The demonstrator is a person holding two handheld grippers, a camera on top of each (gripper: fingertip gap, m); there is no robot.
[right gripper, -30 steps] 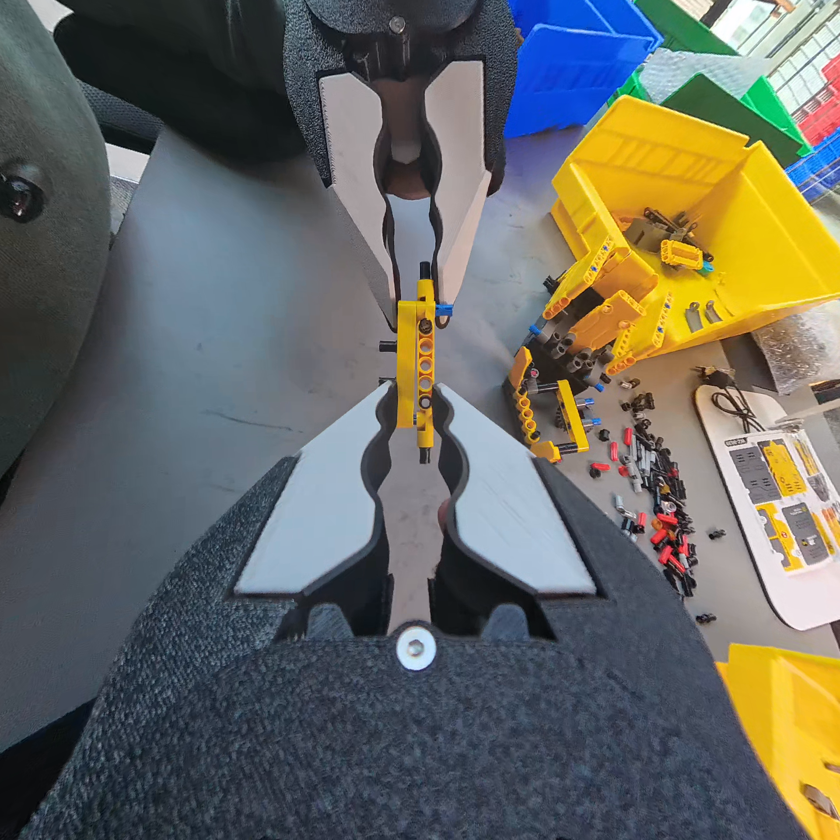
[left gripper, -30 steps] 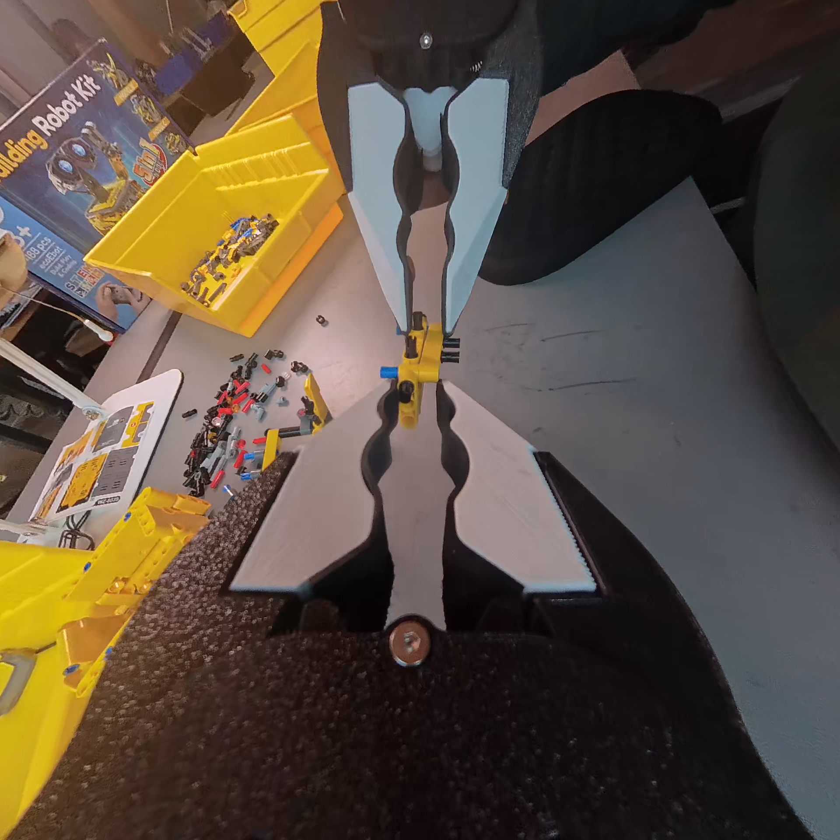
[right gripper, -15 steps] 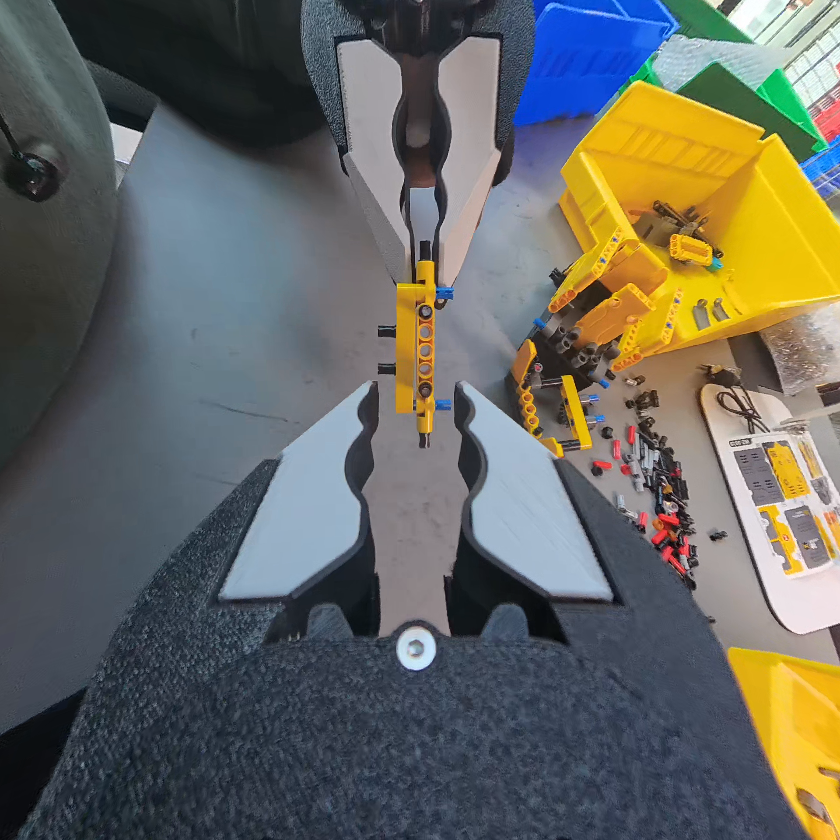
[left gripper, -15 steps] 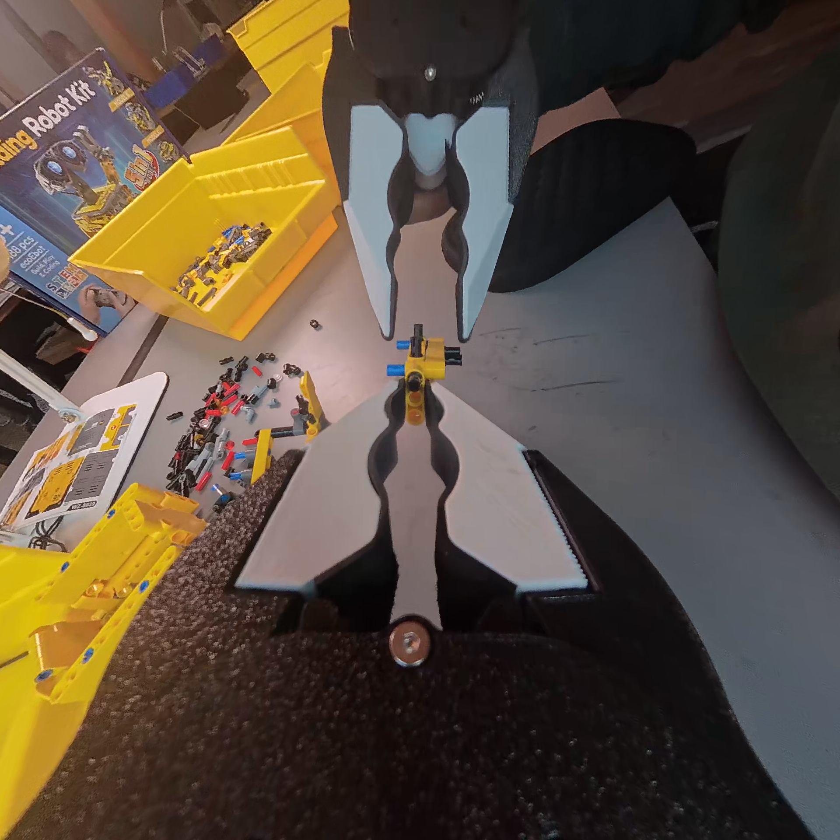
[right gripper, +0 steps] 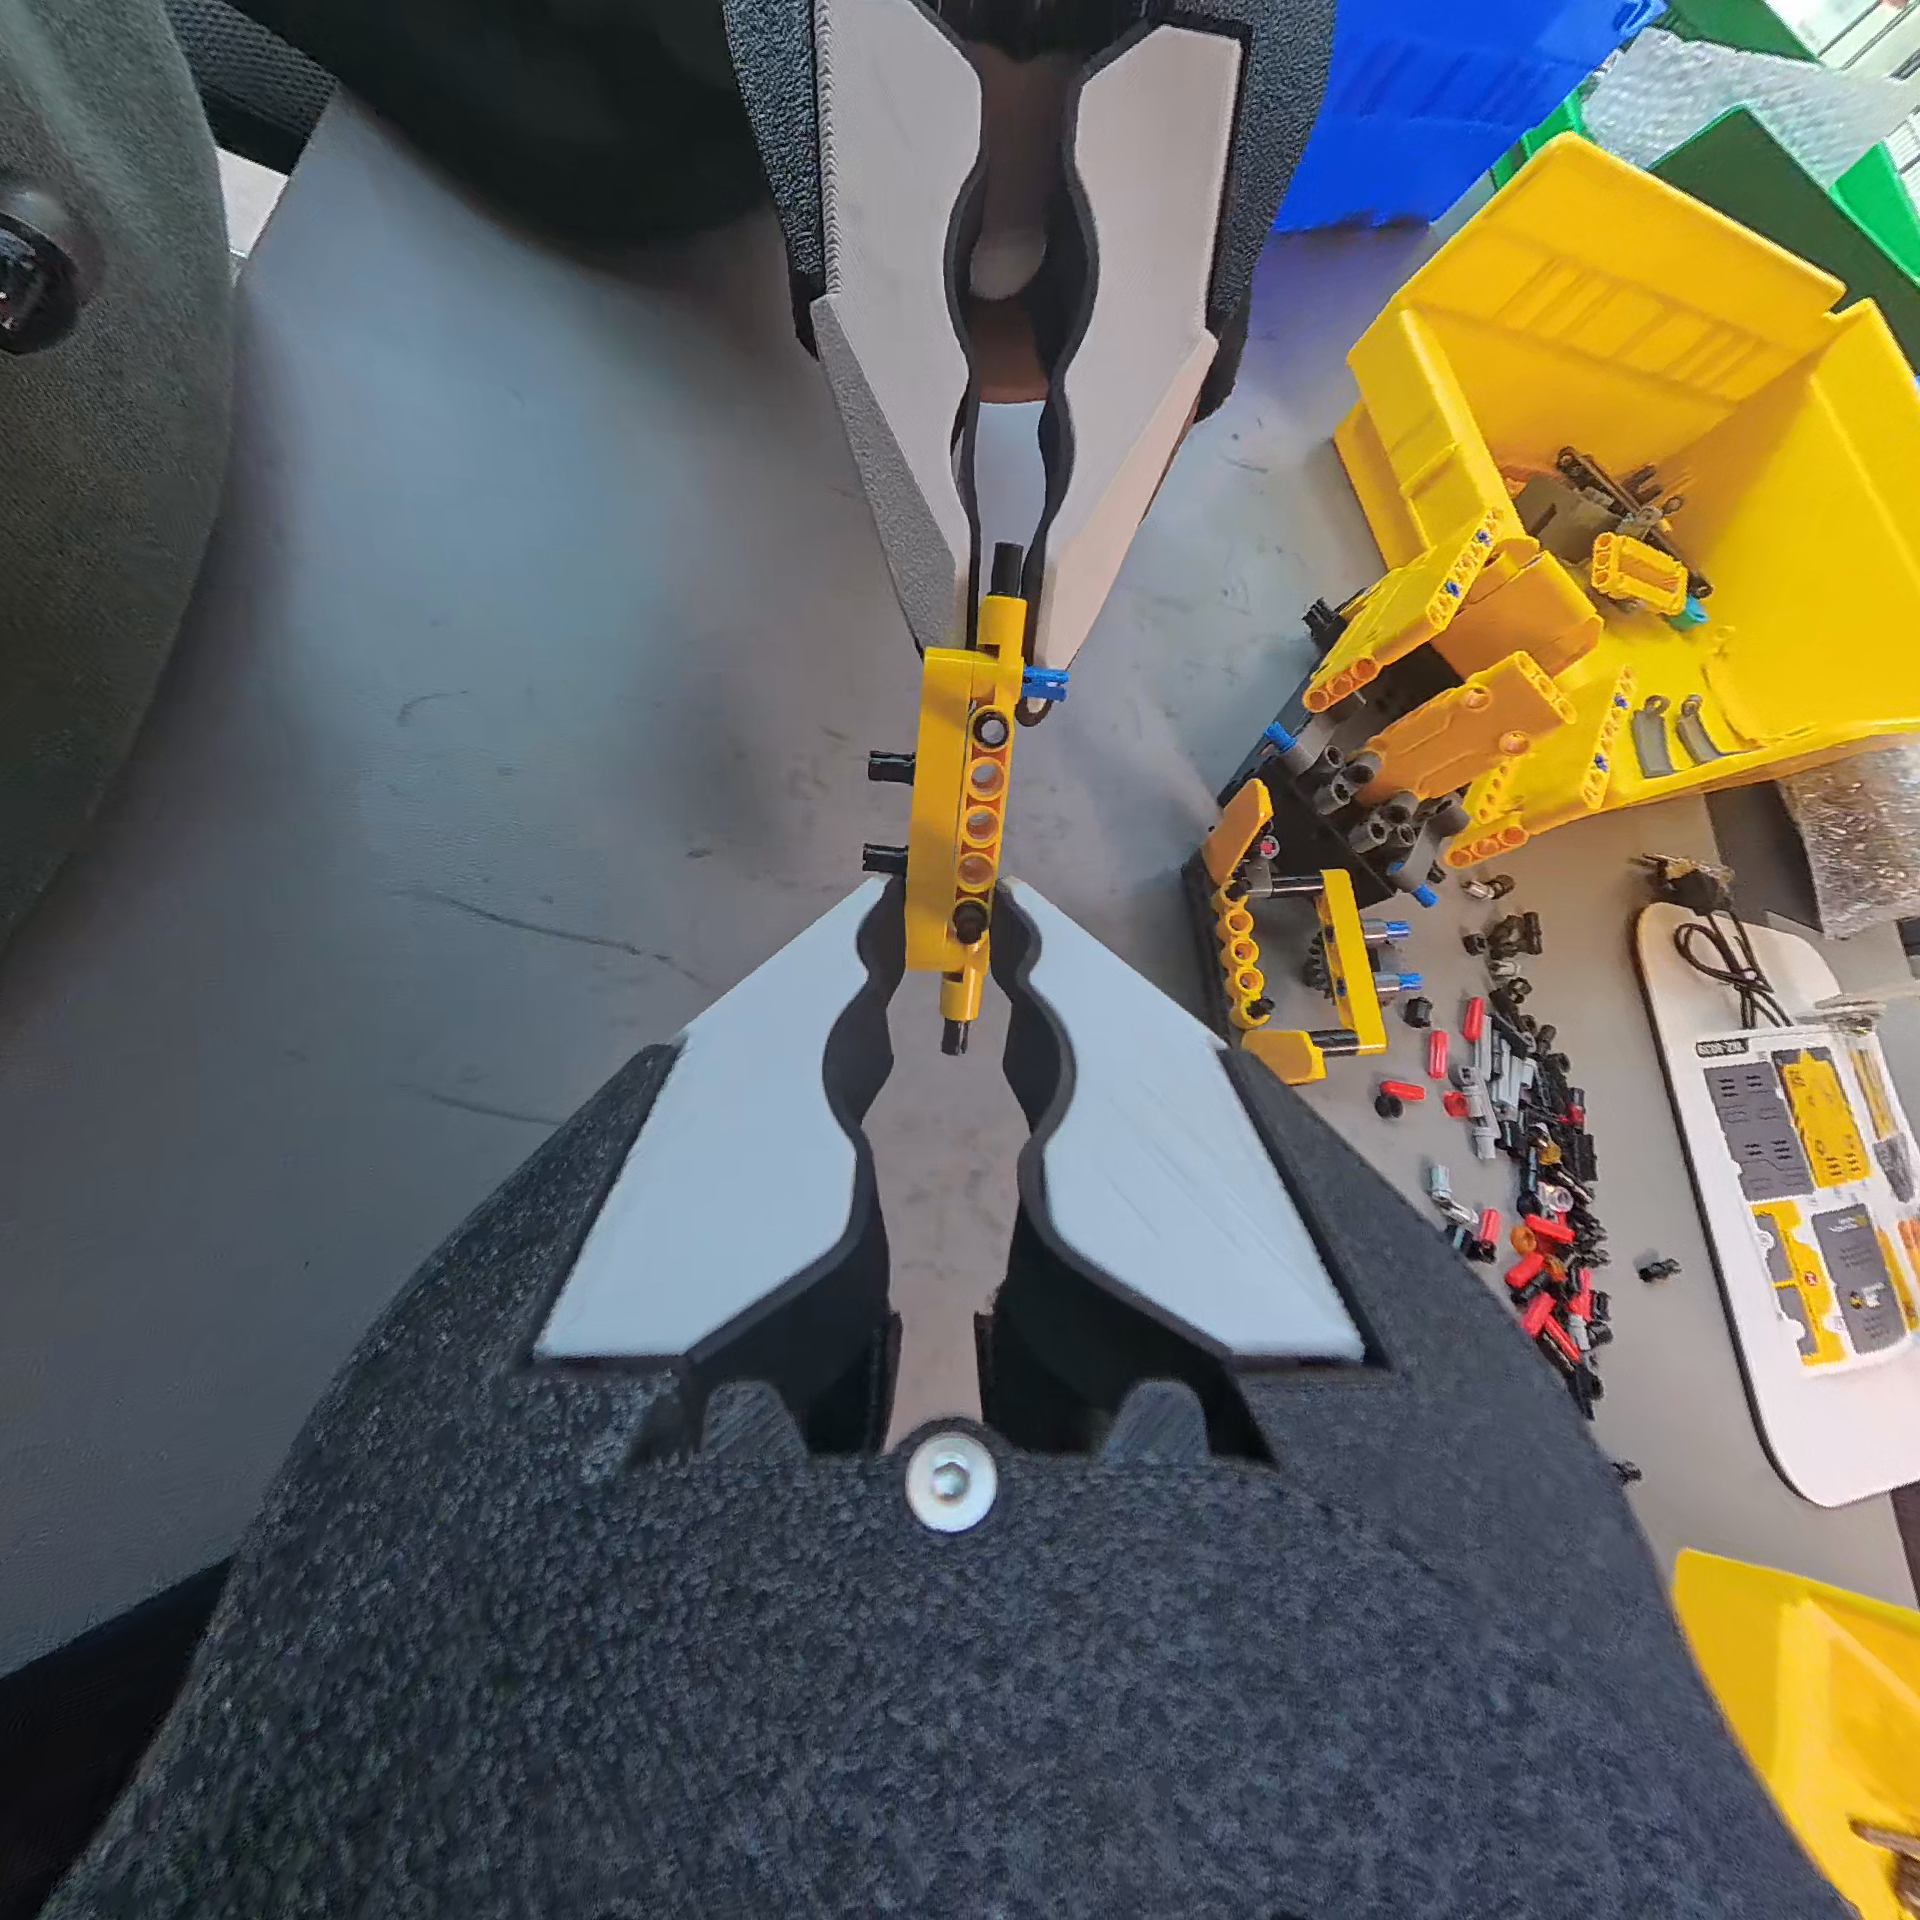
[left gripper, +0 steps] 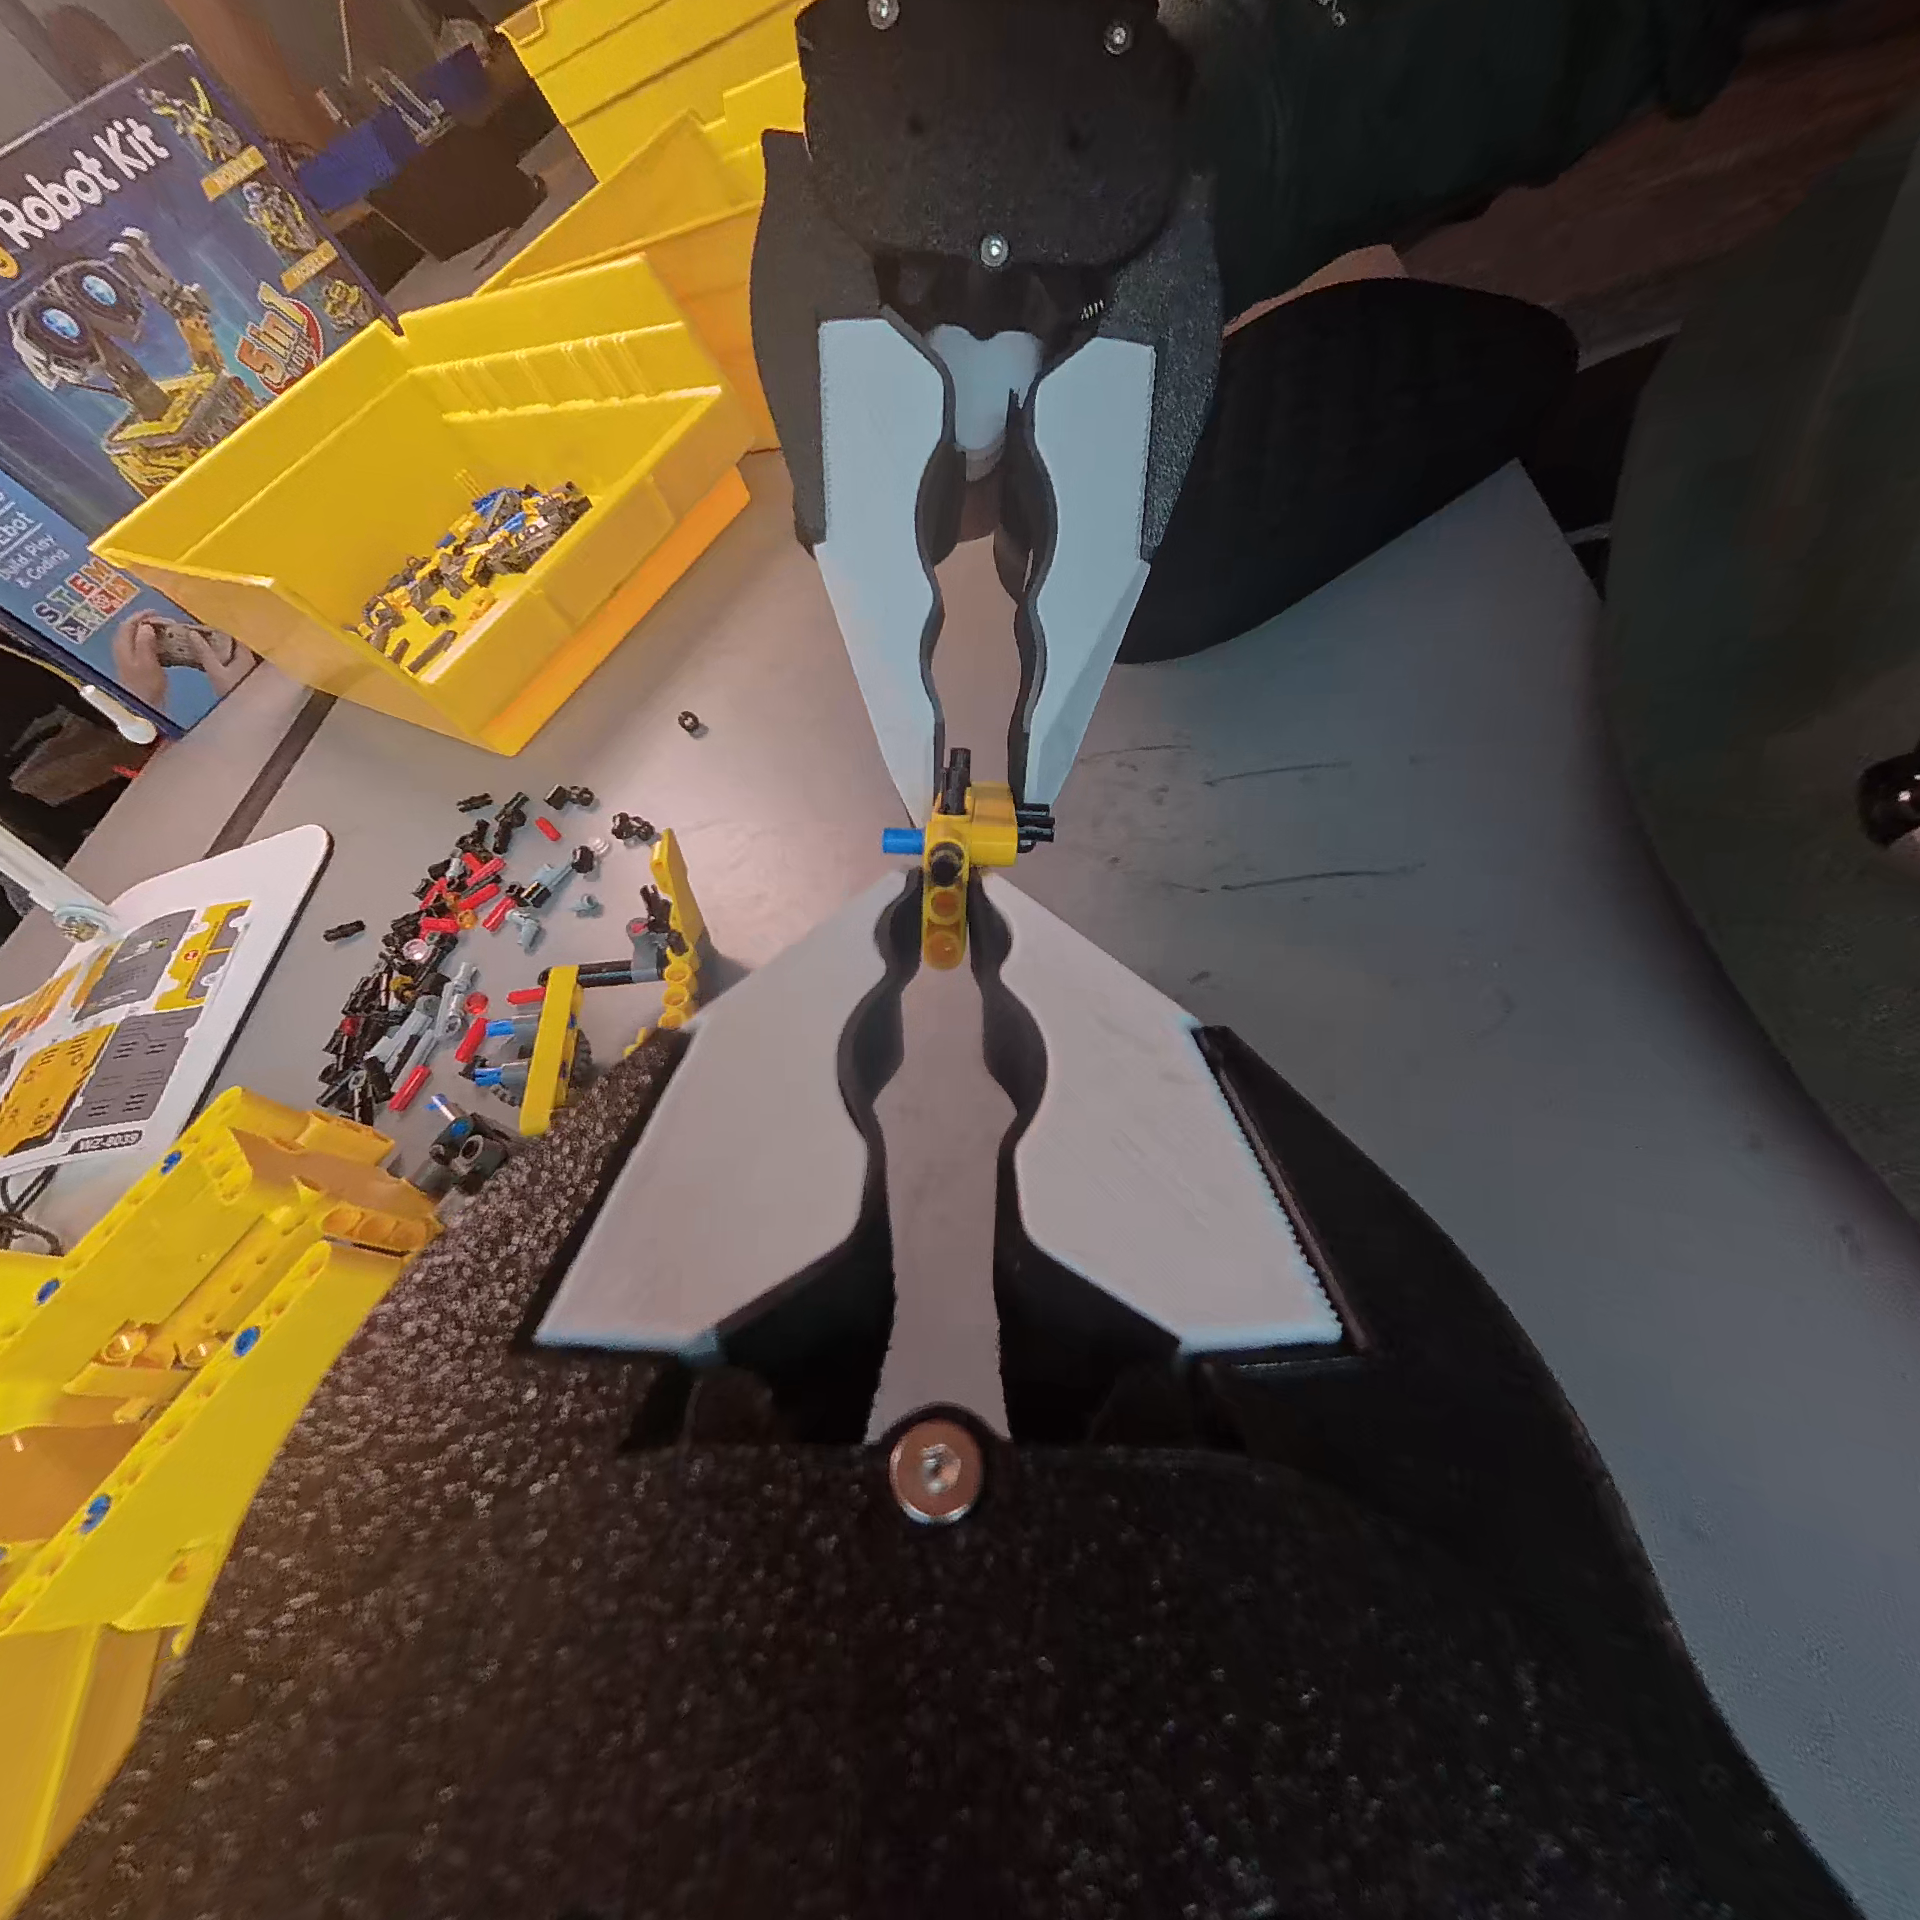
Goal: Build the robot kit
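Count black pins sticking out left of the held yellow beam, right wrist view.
2: upper pin mid-beam, lower pin just above the right gripper fingertips. The yellow beam may hide others.

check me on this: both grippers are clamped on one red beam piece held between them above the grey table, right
Not red: the beam piece is yellow, with black and blue pins. The right wrist view shows it, with the left gripper clamped on its far end and the right gripper on its near end, above the grey table.

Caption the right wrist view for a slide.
Two grey-fingered grippers, right and left, pinch opposite ends of a yellow holed plastic beam above a grey table.
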